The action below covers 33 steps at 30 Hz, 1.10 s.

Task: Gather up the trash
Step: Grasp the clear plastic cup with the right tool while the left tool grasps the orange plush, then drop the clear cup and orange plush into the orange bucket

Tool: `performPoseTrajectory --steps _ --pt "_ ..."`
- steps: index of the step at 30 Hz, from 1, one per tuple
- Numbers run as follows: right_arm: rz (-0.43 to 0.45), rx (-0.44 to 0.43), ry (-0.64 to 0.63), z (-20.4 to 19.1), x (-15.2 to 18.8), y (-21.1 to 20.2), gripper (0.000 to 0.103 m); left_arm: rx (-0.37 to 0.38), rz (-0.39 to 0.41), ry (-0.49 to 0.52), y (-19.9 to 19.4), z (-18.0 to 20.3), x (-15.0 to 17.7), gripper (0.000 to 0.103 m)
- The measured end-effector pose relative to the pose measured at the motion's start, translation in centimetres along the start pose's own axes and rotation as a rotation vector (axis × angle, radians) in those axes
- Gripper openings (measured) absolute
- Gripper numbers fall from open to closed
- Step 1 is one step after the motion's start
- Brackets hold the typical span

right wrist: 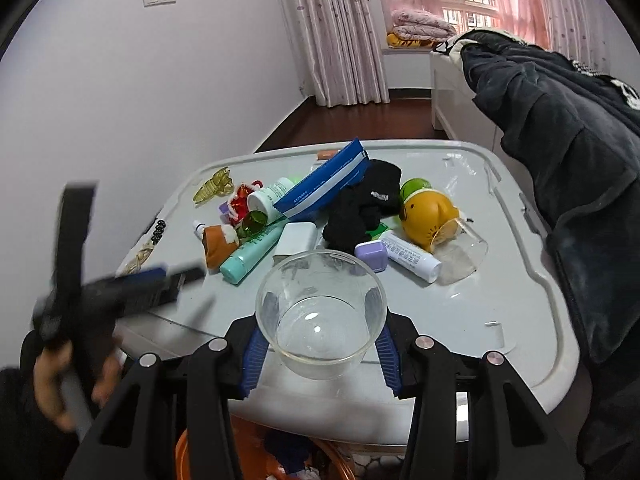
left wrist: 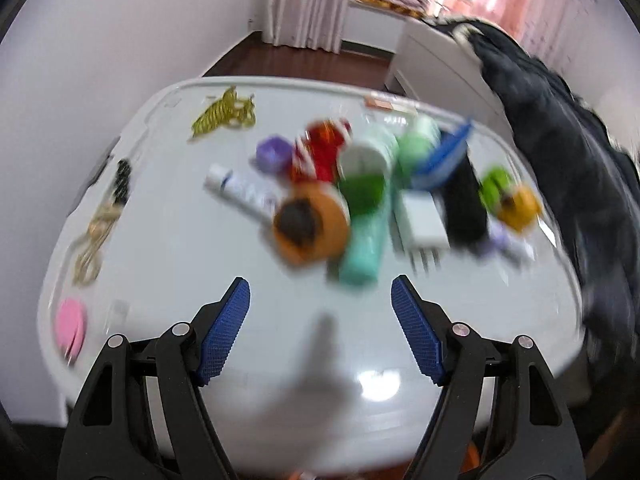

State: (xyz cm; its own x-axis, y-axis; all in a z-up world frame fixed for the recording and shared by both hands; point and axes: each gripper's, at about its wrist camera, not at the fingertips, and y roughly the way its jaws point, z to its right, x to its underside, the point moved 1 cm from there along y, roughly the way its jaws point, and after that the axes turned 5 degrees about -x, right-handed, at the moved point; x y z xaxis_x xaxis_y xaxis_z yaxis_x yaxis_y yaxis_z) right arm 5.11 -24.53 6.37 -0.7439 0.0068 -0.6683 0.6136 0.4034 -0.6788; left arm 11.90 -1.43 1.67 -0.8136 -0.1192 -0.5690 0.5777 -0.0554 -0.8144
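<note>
My right gripper (right wrist: pixel 322 344) is shut on a clear plastic cup (right wrist: pixel 320 312), its blue pads pressing both sides, held upright just above the near edge of the white lid-like tabletop (right wrist: pixel 500 300). Beyond it lies a pile: a teal tube (right wrist: pixel 252 254), a blue packet (right wrist: pixel 326 184), black cloth (right wrist: pixel 364 208), a yellow toy (right wrist: pixel 430 216), a white tube (right wrist: pixel 408 256) and a second clear cup (right wrist: pixel 460 256) on its side. My left gripper (left wrist: pixel 320 284) is open and holds nothing, hovering short of the blurred teal tube (left wrist: pixel 364 248). It shows blurred in a hand at the left as the left gripper (right wrist: pixel 120 288).
A dark garment (right wrist: pixel 580 160) hangs along the right edge. An orange basket (right wrist: pixel 192 452) sits below the table's near edge. A yellow hair claw (left wrist: pixel 224 114), beads and a pink item (left wrist: pixel 71 328) lie along the left side. A white wall stands to the left.
</note>
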Motion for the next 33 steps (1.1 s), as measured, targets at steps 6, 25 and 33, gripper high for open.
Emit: performPoseTrajectory --steps 6,25,33 --pt "-0.016 -0.027 0.008 0.2 -0.1 0.6 0.047 -0.020 -0.047 -0.068 4.9 -0.1 -2.9 0.072" --pt "-0.023 -0.113 -0.008 -2.5 2.3 -2.8 0.047 0.100 0.116 0.167 -11.7 1.4 5.1 0.026" --pt "-0.120 -0.130 -0.040 -4.9 8.4 -6.7 0.047 0.106 -0.016 0.276 -12.0 2.1 15.2 0.026"
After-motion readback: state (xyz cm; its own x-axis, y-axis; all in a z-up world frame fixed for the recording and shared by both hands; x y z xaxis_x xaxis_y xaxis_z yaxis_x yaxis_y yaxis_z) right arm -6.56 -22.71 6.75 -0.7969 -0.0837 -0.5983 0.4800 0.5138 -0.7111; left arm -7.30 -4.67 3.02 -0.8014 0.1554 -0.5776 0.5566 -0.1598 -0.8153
